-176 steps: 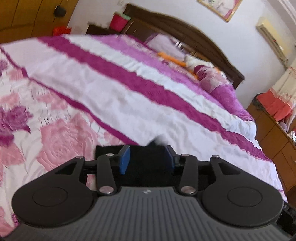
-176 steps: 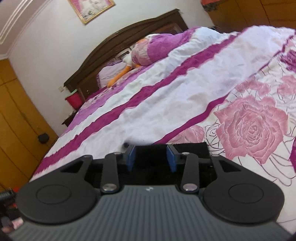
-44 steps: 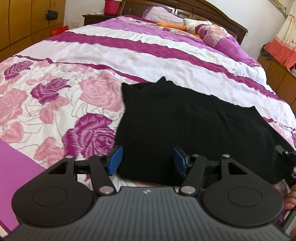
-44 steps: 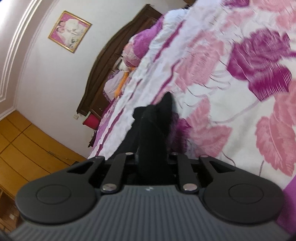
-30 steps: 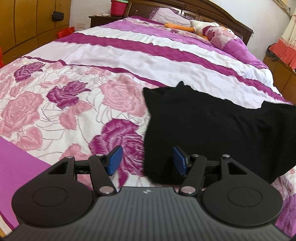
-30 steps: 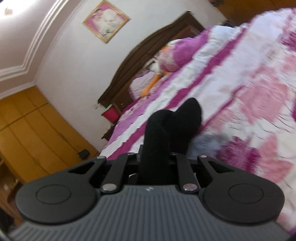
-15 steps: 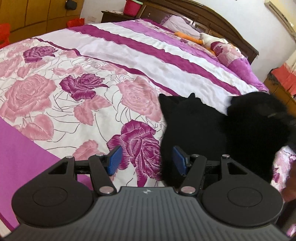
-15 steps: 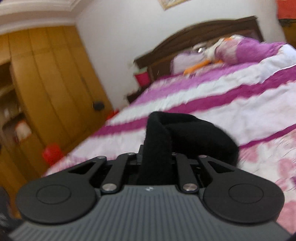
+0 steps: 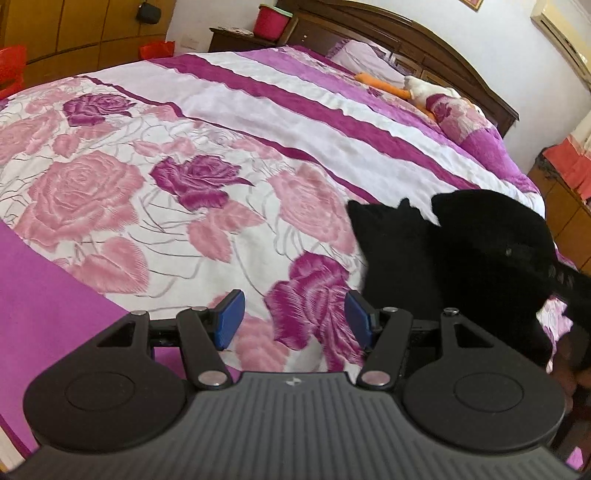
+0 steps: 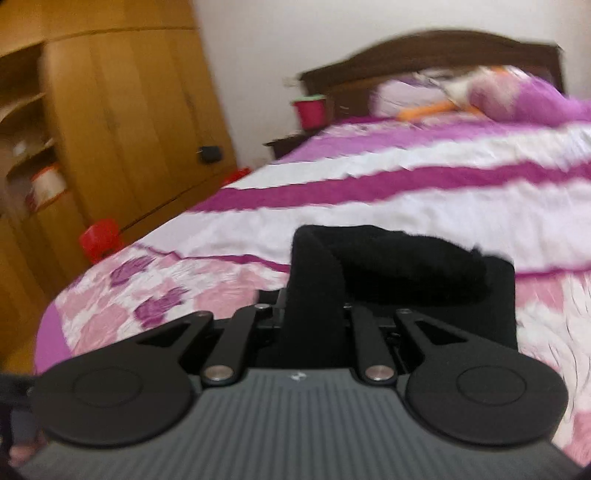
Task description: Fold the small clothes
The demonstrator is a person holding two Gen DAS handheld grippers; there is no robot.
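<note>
Fuzzy black garment (image 10: pixel 413 262) folded over, pinched in right gripper (image 10: pixel 314 314)

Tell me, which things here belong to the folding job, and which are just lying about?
Part of the job:
- black garment, one end doubled over
- right gripper, jaws shut on it
- left gripper, jaws open, empty
- floral bedspread it lies on

Just lying about:
- red bucket
- stuffed toy
- pillow
- wardrobe

The left gripper (image 9: pixel 293 319), black with blue pads (image 9: pixel 229 319), tilts downward, its jaws apart with nothing between them. The right gripper (image 10: pixel 314 314) is clamped tight on black knitted fabric (image 10: pixel 314 288).
</note>
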